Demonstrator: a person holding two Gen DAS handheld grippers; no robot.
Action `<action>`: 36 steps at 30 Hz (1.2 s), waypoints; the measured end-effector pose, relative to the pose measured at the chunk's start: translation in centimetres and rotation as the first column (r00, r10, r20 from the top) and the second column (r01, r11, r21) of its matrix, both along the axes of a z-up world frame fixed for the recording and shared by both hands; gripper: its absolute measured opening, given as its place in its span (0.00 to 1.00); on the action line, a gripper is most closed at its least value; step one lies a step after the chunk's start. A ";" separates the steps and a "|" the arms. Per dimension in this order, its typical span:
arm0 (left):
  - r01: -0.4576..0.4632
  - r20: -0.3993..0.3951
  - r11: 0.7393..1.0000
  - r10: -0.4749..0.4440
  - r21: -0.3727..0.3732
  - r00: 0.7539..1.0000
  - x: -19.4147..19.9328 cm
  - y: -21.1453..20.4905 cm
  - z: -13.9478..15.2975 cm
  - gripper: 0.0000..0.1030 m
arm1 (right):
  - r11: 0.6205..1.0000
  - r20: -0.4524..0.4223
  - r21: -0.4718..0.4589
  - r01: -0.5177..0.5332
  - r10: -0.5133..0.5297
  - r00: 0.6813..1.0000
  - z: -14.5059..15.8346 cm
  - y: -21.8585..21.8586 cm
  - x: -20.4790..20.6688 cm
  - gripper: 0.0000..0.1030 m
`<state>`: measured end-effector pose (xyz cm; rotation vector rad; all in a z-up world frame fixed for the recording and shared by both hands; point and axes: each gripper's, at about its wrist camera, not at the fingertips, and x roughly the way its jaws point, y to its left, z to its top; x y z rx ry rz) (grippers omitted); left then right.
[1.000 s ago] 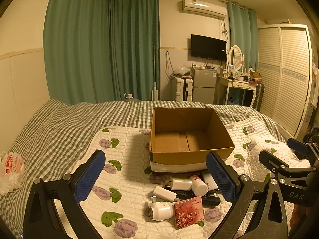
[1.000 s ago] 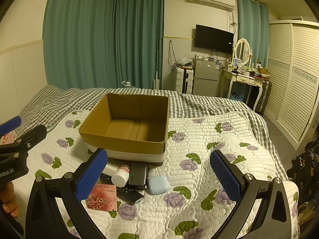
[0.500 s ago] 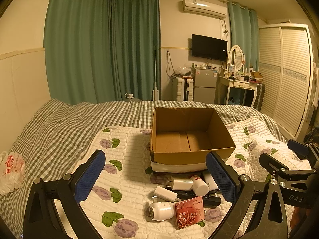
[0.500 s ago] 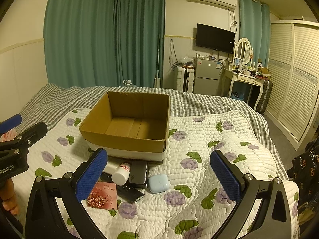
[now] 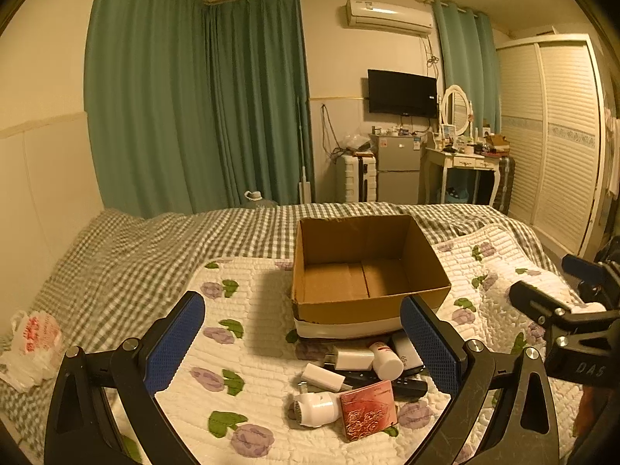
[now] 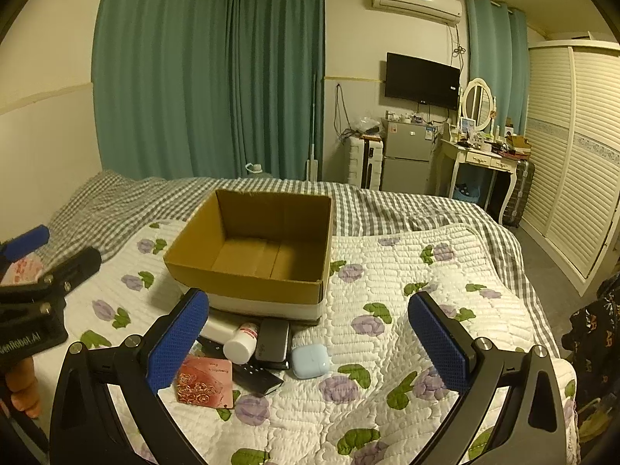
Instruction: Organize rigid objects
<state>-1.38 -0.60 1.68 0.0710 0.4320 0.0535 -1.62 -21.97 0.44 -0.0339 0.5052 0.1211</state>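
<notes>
An empty cardboard box [image 5: 368, 271] [image 6: 255, 248] stands on the floral quilt. In front of it lies a pile of small objects: a red patterned box [image 5: 368, 407] [image 6: 205, 385], a white bottle with a red label [image 5: 385, 358] [image 6: 242, 343], a white round device [image 5: 314, 409], a white adapter [image 5: 323, 376], a black remote [image 5: 403, 385] [image 6: 257, 378], a dark power bank [image 6: 273, 339] and a light blue earbud case [image 6: 310, 360]. My left gripper [image 5: 302, 341] is open and empty above the pile. My right gripper [image 6: 308, 333] is open and empty, also above it.
A grey checked blanket [image 5: 135, 255] covers the far bed. A white plastic bag [image 5: 35, 341] lies at the left edge. Green curtains, a fridge [image 5: 397, 170], a dressing table [image 5: 465, 162] and a louvred wardrobe [image 6: 573, 178] stand behind.
Both grippers have drifted slightly, with the pile and box shifting a little in view. Both stay open and empty.
</notes>
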 end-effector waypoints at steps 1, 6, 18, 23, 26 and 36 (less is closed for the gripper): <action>-0.003 0.003 1.000 0.003 0.002 1.000 -0.2 -0.1 0.2 1.00 | 1.000 0.005 0.008 -0.006 0.006 1.000 0.4 -0.2 -0.2 1.00; -0.030 0.021 0.999 0.030 0.011 0.999 -1.4 -0.3 1.3 1.00 | 0.998 -0.005 0.020 -0.054 0.054 0.999 1.3 -0.5 -1.0 1.00; -0.075 -0.252 0.996 0.084 0.045 0.964 3.8 -0.4 -8.0 0.97 | 0.997 -0.120 0.017 -0.073 0.074 0.990 -3.2 -2.3 1.7 1.00; -0.072 -0.363 0.997 0.077 0.028 0.929 5.0 -1.5 -12.4 0.97 | 0.998 -0.235 0.001 -0.057 0.055 0.970 -7.4 -2.9 4.5 1.00; -0.035 -0.396 0.999 0.033 0.003 0.918 5.0 -3.2 -13.6 0.97 | 0.999 -0.282 0.020 -0.045 0.048 0.958 -9.1 -3.7 5.8 1.00; -0.077 -0.515 0.996 0.093 0.053 0.852 7.9 -6.7 -18.1 0.97 | 0.996 -0.343 0.074 -0.052 0.074 0.936 -11.0 -4.7 6.8 1.00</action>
